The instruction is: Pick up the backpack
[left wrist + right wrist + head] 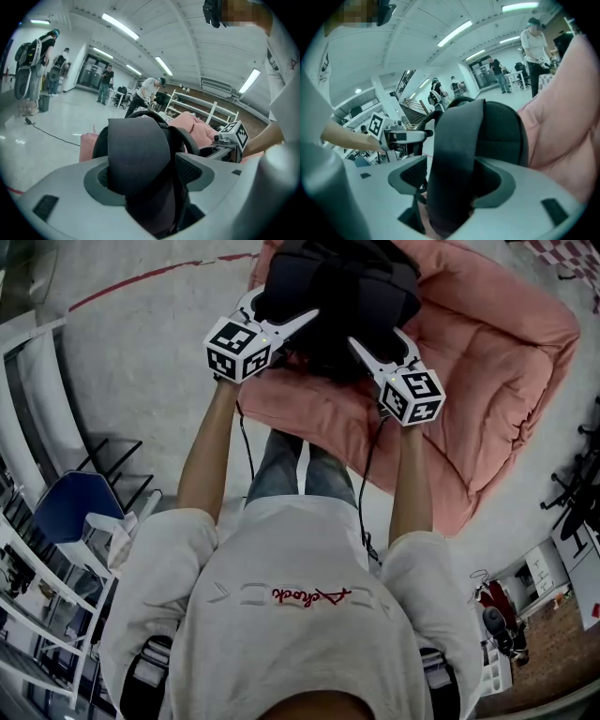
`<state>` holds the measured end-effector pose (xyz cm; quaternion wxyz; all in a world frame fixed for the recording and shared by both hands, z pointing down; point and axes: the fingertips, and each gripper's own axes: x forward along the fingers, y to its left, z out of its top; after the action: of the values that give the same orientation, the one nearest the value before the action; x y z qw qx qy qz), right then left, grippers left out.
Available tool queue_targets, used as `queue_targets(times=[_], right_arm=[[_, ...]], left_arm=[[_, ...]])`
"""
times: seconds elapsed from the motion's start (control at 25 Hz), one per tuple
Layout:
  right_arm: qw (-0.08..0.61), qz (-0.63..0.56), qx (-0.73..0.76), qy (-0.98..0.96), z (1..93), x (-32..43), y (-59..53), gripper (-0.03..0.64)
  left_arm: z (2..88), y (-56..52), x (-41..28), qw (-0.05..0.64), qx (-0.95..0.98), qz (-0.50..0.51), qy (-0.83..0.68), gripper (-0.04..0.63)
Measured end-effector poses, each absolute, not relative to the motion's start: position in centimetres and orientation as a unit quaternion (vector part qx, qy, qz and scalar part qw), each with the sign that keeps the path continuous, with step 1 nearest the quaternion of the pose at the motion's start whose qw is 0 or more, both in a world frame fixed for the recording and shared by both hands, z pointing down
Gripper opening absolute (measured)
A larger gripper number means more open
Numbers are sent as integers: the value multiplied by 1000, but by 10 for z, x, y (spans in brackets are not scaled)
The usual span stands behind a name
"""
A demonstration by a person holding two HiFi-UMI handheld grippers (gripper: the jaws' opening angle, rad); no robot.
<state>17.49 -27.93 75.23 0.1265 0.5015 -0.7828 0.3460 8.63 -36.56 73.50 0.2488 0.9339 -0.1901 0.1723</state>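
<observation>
Black fabric backpack [337,282] lies on top of a big pink quilted cushion [497,343] on the grey floor [141,362], at the top centre of the head view. Soft and bulky, it has mesh-padded back panels and two wide straps.

Far left in the head view are white metal racks [42,399] and a blue chair [70,507], well apart from the backpack. A thin red line [159,276] runs across the floor toward the cushion.

Left gripper [286,304] reaches onto the backpack's left side. Its jaws are spread wide and not clamped, and a wide black padded strap [138,150] runs up through the gap, filling most of it in the left gripper view.

Between the arms, the person in a white T-shirt [309,615] stands with legs against the cushion's near edge. Black cables [246,442] hang from the grippers.

Right gripper [378,341] is on the backpack's right side, near the left one. Its jaws are also spread and released, with the second black strap [454,154] standing upright between them and a mesh panel behind it. Pink cushion fabric bulges close on the right in that view.

People stand in the background, well apart.
</observation>
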Motion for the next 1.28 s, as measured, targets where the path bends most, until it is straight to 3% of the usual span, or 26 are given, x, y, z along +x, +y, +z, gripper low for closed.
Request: queue_targets(times=[0.4,0.68,1.04,1.28], right_arm=[[99,363,380,-845,742,159,-283,311],[56,377,332,-863,731,153,-318,210],[47,354,345,-868,723,151,-346,190],[48,324,394,-859,714,157,-368,101]], left_arm=[[726,-360,101,263,946,156,-112,318],[724,-364,114,281,947,143,-62,275],[715,-389,122,280,949,116,-84,238],[701,-415,136,264,955,93,-98,167]])
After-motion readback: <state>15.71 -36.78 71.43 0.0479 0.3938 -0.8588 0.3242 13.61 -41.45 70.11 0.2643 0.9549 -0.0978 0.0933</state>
